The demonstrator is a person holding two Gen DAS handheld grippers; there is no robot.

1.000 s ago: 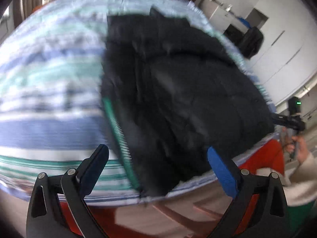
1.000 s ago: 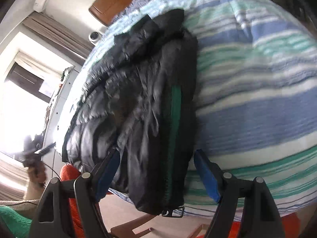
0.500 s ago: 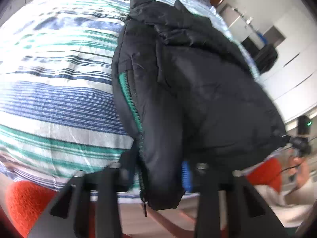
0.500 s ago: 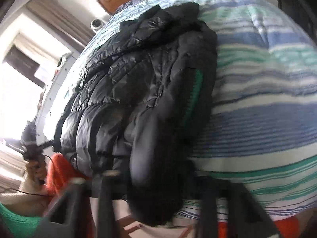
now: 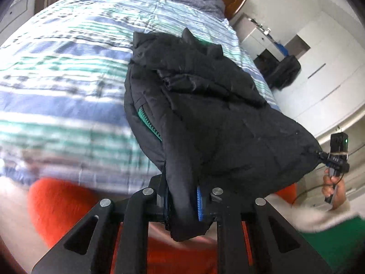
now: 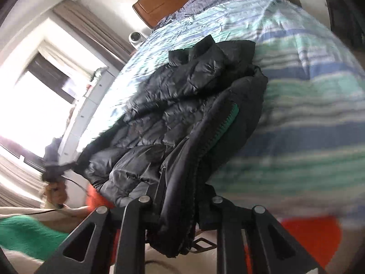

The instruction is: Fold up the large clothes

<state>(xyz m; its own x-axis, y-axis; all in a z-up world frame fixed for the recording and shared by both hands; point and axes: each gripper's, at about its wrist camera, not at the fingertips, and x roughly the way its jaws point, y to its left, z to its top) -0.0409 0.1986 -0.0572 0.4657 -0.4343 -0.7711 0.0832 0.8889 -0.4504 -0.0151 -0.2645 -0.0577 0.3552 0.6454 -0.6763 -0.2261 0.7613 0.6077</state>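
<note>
A black puffer jacket (image 5: 205,105) with a green zipper lies on the striped bed (image 5: 68,73); it also shows in the right wrist view (image 6: 178,114). My left gripper (image 5: 182,203) is shut on one bottom hem corner of the jacket, with the fabric pinched between the blue pads. My right gripper (image 6: 180,207) is shut on the other hem corner by the zipper. Each gripper shows small in the other's view, the right gripper (image 5: 335,159) and the left gripper (image 6: 54,169), holding the far corner. The hem is lifted off the bed edge.
The bedspread (image 6: 308,91) has blue, green and white stripes. A wooden headboard (image 6: 164,2) and pillows stand at the far end. White wardrobes (image 5: 324,73) and a dark bag (image 5: 285,73) stand beside the bed. A bright window (image 6: 34,105) is on the other side.
Both grippers went from open near the hem to shut on the jacket's bottom corners. The hem has since been lifted and drawn back off the bed edge.
</note>
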